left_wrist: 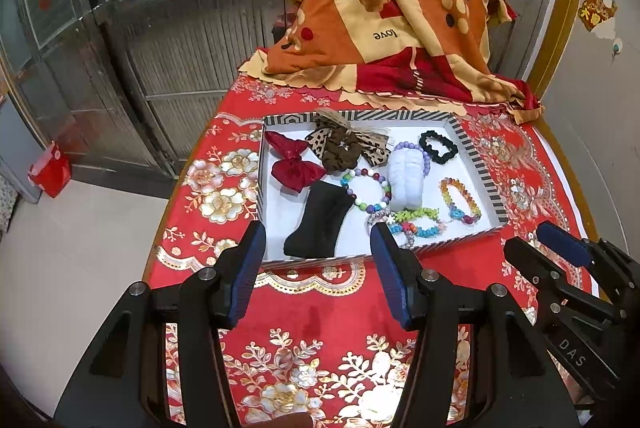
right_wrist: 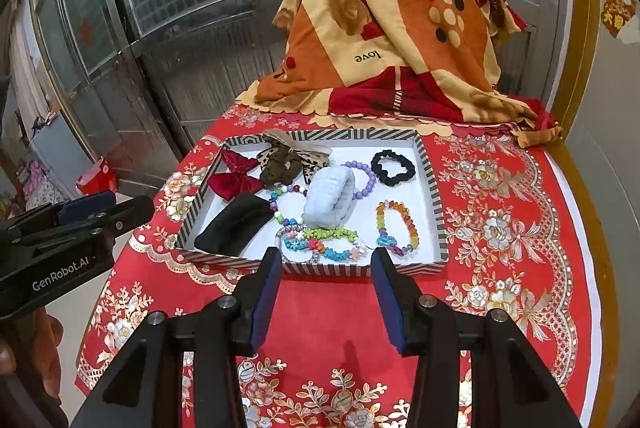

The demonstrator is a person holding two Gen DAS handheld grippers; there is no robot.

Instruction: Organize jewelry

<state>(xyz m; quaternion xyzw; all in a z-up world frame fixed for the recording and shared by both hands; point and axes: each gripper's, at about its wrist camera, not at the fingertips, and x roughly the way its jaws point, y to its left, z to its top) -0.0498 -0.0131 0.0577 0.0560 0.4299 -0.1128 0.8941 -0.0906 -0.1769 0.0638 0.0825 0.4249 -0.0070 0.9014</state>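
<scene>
A shallow white tray with a striped rim (left_wrist: 476,156) (right_wrist: 430,184) sits on a red floral tablecloth. It holds a red bow (left_wrist: 294,160) (right_wrist: 234,174), a leopard scrunchie (left_wrist: 340,146), a black pad (left_wrist: 320,220) (right_wrist: 236,220), a white rolled cloth (left_wrist: 406,174) (right_wrist: 330,198), a black scrunchie (left_wrist: 438,146) (right_wrist: 394,168) and several beaded bracelets (left_wrist: 460,202) (right_wrist: 396,228). My left gripper (left_wrist: 318,260) is open and empty just before the tray's near edge. My right gripper (right_wrist: 326,280) is open and empty, also before the near edge.
A patterned orange and red blanket (left_wrist: 384,16) (right_wrist: 400,44) covers a bulky object behind the tray. Metal doors (left_wrist: 160,28) stand to the left. The table edge drops off at left to a pale floor (left_wrist: 80,228). A wall (right_wrist: 612,148) is at right.
</scene>
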